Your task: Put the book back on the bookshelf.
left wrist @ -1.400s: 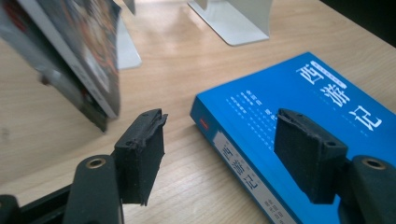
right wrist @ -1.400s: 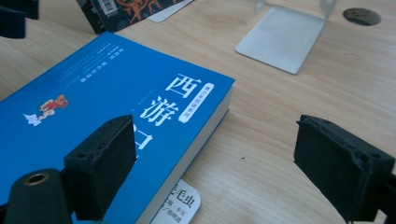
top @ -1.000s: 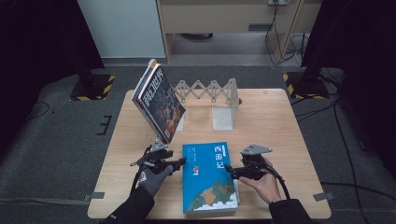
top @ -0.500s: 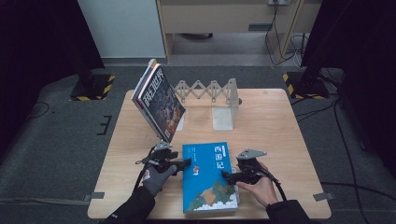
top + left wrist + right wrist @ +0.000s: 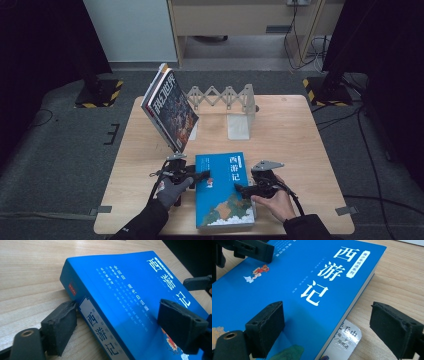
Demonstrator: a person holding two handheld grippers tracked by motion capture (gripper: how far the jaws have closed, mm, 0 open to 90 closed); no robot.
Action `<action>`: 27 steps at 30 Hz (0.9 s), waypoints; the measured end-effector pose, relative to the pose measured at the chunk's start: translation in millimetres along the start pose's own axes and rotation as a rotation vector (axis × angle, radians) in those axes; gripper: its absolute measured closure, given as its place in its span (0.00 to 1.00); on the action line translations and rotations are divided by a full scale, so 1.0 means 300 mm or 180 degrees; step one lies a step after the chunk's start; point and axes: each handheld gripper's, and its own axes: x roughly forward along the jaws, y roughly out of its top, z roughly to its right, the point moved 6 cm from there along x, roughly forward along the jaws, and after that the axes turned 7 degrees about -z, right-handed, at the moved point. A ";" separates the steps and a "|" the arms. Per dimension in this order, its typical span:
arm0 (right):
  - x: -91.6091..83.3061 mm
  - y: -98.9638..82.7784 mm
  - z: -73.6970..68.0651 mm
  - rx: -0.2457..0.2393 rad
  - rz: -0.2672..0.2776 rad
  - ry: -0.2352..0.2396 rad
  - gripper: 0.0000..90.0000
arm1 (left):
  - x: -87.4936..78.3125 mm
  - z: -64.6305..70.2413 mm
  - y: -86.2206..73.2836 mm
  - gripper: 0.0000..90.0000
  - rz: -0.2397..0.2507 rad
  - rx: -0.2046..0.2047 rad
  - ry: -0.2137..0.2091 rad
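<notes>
Blue book (image 5: 223, 190) lies flat on the table (image 5: 300, 135); your left gripper (image 5: 204, 176), jaws just opening wide, straddles its spine; your right gripper (image 5: 239, 189) gapes wide over its edge.

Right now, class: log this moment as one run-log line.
left tongs: open, just widened, straddling blue book spine | right tongs: open, straddling book's page edge | book: flat on table

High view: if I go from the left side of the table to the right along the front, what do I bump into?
Left tool → blue book → right tool
</notes>
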 end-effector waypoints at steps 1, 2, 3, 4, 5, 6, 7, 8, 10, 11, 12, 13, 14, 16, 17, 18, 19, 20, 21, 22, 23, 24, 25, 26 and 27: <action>0.001 0.000 -0.001 0.0016 -0.0001 0.0007 0.14 | 0.002 0.000 0.000 0.15 0.0002 -0.0005 -0.0006; 0.002 -0.001 -0.001 0.0017 -0.0011 0.0019 0.14 | 0.005 -0.002 -0.001 0.14 0.0007 -0.0013 -0.0017; 0.003 0.000 -0.001 0.0014 -0.0012 0.0029 0.14 | 0.008 -0.003 -0.002 0.13 0.0007 -0.0025 -0.0034; 0.004 0.000 -0.001 0.0036 -0.0018 0.0046 0.14 | 0.011 -0.004 -0.003 0.12 0.0013 -0.0049 -0.0053; 0.005 0.000 -0.001 0.0043 -0.0019 0.0050 0.14 | 0.012 -0.005 -0.003 0.11 0.0017 -0.0057 -0.0065; 0.006 0.000 -0.002 0.0053 -0.0021 0.0059 0.14 | 0.012 -0.005 -0.003 0.11 0.0017 -0.0057 -0.0066; 0.007 0.000 -0.001 0.0054 -0.0017 0.0061 0.14 | 0.012 -0.005 -0.003 0.11 0.0016 -0.0058 -0.0066; 0.009 0.000 -0.002 0.0073 -0.0014 0.0071 0.14 | 0.012 -0.005 -0.003 0.11 0.0016 -0.0057 -0.0066; 0.011 0.000 -0.003 0.0104 -0.0025 0.0109 0.14 | 0.013 -0.005 -0.003 0.11 0.0020 -0.0045 -0.0067; 0.013 0.000 -0.003 0.0120 -0.0034 0.0122 0.14 | 0.013 -0.005 -0.003 0.11 0.0020 -0.0042 -0.0068; 0.014 0.001 -0.004 0.0129 -0.0031 0.0123 0.14 | 0.014 -0.004 -0.003 0.10 0.0022 -0.0038 -0.0065; 0.015 0.001 -0.004 0.0131 -0.0031 0.0128 0.14 | 0.016 -0.002 -0.004 0.10 0.0026 -0.0018 -0.0063; 0.016 0.002 -0.004 0.0124 -0.0027 0.0126 0.14 | 0.019 0.000 -0.004 0.09 0.0036 -0.0013 -0.0070; 0.020 0.001 -0.009 0.0144 -0.0038 0.0169 0.14 | 0.021 0.003 -0.005 0.09 0.0038 -0.0003 -0.0086; 0.021 0.000 -0.010 0.0138 -0.0041 0.0183 0.14 | 0.024 0.009 -0.006 0.09 0.0028 -0.0001 -0.0106; 0.024 0.000 -0.013 0.0129 -0.0034 0.0206 0.14 | 0.025 0.013 -0.008 0.10 0.0013 -0.0007 -0.0134; 0.025 -0.002 -0.019 0.0170 -0.0053 0.0251 0.13 | 0.025 0.016 -0.009 0.11 0.0000 -0.0025 -0.0146; 0.025 -0.003 -0.019 0.0177 -0.0058 0.0258 0.13 | 0.025 0.018 -0.009 0.11 -0.0005 -0.0027 -0.0146; 0.026 -0.004 -0.017 0.0171 -0.0044 0.0248 0.13 | 0.024 0.018 -0.010 0.11 -0.0009 -0.0042 -0.0150; 0.026 -0.005 -0.016 0.0159 -0.0036 0.0252 0.13 | 0.023 0.018 -0.010 0.12 -0.0018 -0.0048 -0.0159; 0.026 -0.005 -0.016 0.0159 -0.0037 0.0255 0.13 | 0.022 0.021 -0.011 0.13 -0.0052 -0.0107 -0.0208; 0.027 -0.005 -0.015 0.0156 -0.0041 0.0254 0.13 | 0.021 0.022 -0.012 0.16 -0.0070 -0.0155 -0.0244; 0.027 -0.005 -0.015 0.0159 -0.0041 0.0258 0.13 | 0.021 0.024 -0.013 0.17 -0.0072 -0.0154 -0.0237; 0.027 -0.005 -0.016 0.0168 -0.0041 0.0265 0.13 | 0.022 0.028 -0.014 0.17 -0.0090 -0.0168 -0.0282; 0.027 -0.006 -0.016 0.0170 -0.0047 0.0274 0.13 | 0.022 0.030 -0.015 0.18 -0.0107 -0.0186 -0.0321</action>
